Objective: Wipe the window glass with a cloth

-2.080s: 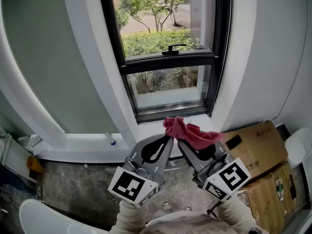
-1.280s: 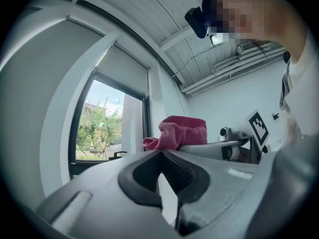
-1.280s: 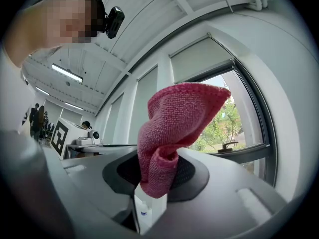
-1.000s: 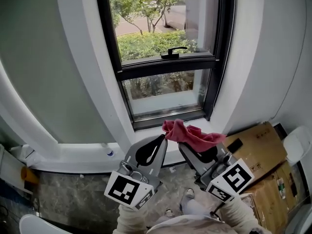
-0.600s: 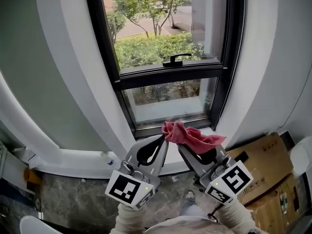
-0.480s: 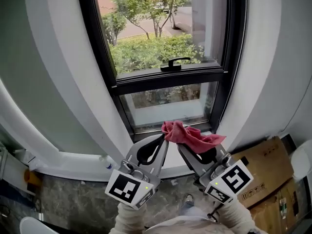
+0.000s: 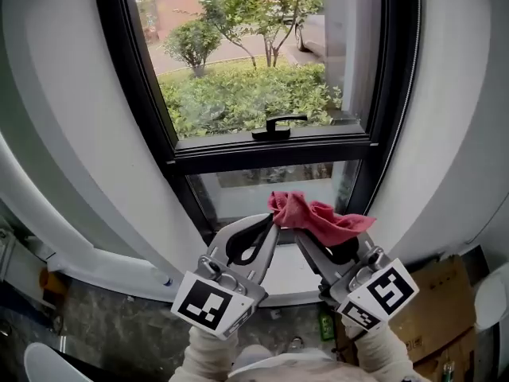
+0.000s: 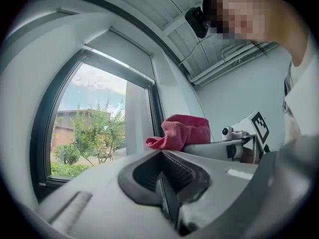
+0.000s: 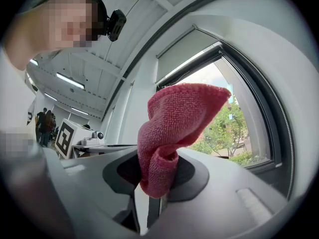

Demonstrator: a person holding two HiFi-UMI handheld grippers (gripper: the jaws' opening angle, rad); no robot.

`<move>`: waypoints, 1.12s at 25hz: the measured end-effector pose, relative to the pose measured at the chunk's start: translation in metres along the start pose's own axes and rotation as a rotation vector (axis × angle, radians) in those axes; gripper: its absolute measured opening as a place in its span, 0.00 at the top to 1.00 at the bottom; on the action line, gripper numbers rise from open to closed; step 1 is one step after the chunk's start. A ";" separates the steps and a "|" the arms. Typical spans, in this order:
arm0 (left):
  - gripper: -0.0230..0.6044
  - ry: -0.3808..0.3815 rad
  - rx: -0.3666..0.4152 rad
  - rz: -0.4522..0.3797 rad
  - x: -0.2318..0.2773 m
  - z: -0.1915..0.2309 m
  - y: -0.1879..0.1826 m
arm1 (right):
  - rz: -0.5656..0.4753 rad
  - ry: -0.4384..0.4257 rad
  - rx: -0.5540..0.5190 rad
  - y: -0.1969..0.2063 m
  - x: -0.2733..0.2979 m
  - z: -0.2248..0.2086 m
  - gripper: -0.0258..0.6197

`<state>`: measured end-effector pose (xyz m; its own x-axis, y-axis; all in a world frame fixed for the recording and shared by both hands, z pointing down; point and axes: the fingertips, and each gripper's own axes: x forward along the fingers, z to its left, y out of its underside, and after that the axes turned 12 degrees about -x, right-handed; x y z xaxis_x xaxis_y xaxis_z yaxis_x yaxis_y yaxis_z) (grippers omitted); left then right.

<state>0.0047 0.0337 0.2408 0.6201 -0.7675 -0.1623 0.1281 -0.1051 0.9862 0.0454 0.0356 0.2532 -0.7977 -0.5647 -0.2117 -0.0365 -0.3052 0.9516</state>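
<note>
Cloth [image 7: 314, 216]: pinkish-red, looped terry texture. My right tool [image 7: 297, 231] and my left tool [image 7: 271, 223]: light grey, black inside the jaws. Left cube [image 7: 213, 305] and right cube [image 7: 380, 291]: white faces bearing black square marker patterns. Window frame [image 7: 270, 151] and handle [image 7: 274, 126]: black. Wall [image 7: 64, 134]: white. Shrubs [image 7: 238, 94] outside: green. Cardboard box [image 7: 421, 325]: brown. My sleeve [image 7: 208, 356]: cream.

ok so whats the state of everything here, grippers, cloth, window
red cloth: bunched, one end pinched, the rest sticking out past the jaws
right gripper: shut on the red cloth
left gripper: shut, nothing in it
window: looks closed
window handle: lying level
</note>
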 end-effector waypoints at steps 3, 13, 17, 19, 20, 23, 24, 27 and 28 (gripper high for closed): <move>0.96 -0.021 -0.020 0.018 0.016 0.010 0.007 | -0.004 -0.018 0.010 0.010 0.008 -0.015 0.76; 0.96 0.000 -0.068 0.030 0.052 0.069 0.026 | 0.031 0.000 0.029 0.047 0.058 -0.046 0.76; 0.96 0.039 -0.061 0.001 0.061 0.105 0.024 | 0.048 0.021 0.015 0.057 0.093 -0.054 0.76; 0.96 0.044 -0.065 0.000 0.063 0.127 0.022 | 0.051 0.025 0.006 0.061 0.116 -0.055 0.76; 0.96 0.047 -0.068 0.001 0.063 0.138 0.021 | 0.052 0.027 0.001 0.063 0.127 -0.055 0.76; 0.96 0.062 -0.072 -0.003 0.065 0.171 0.018 | 0.059 0.034 -0.014 0.067 0.160 -0.056 0.76; 0.96 0.067 -0.068 -0.008 0.066 0.180 0.016 | 0.061 0.035 -0.020 0.069 0.171 -0.056 0.76; 0.96 0.074 -0.056 -0.024 0.065 0.205 0.013 | 0.073 0.038 -0.043 0.073 0.198 -0.055 0.76; 0.96 0.076 -0.063 -0.025 0.065 0.213 0.013 | 0.081 0.039 -0.055 0.074 0.206 -0.054 0.76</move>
<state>-0.1181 -0.1517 0.2506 0.6725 -0.7149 -0.1916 0.1917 -0.0817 0.9780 -0.0889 -0.1446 0.2680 -0.7727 -0.6183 -0.1438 0.0611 -0.2979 0.9526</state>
